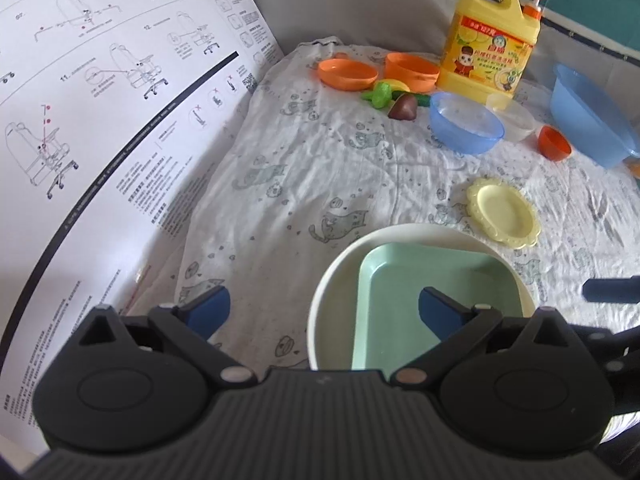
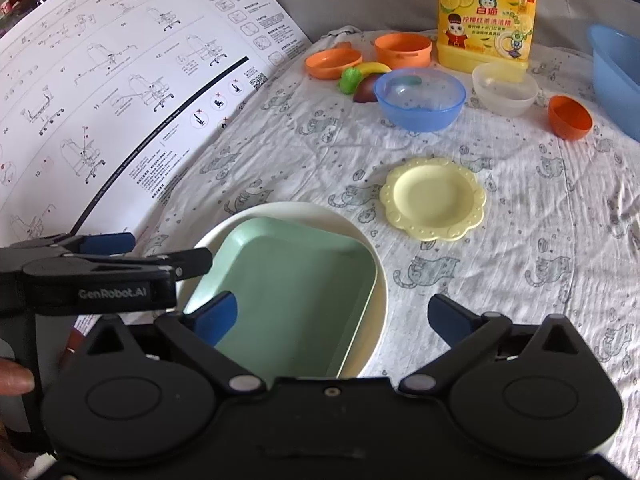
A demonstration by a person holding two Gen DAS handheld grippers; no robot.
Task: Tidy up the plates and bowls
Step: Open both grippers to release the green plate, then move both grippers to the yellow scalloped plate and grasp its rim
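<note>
A white cotton cloth printed with grey cats (image 2: pixel 500 240) covers the surface, wrinkled all over. Along its left edge lies a large white paper sheet of chair-assembly diagrams (image 2: pixel 120 100), crossed by a dark band. At the far side stands a tall yellow plastic detergent jug with an orange pump (image 1: pixel 490 36), upright. Near it sits a cluster of small plastic toy foods: a yellow banana (image 2: pixel 376 68), a green ridged piece (image 2: pixel 350 80) and a dark maroon piece (image 1: pixel 403 108), close together.

Both wrist views look steeply down, close over the cloth-covered table (image 1: pixel 320 168). Shared: green tray (image 1: pixel 400 300) (image 2: pixel 288 280), yellow plate (image 1: pixel 504 210) (image 2: pixel 432 198), detergent jug (image 1: pixel 490 36) (image 2: pixel 486 20).
</note>
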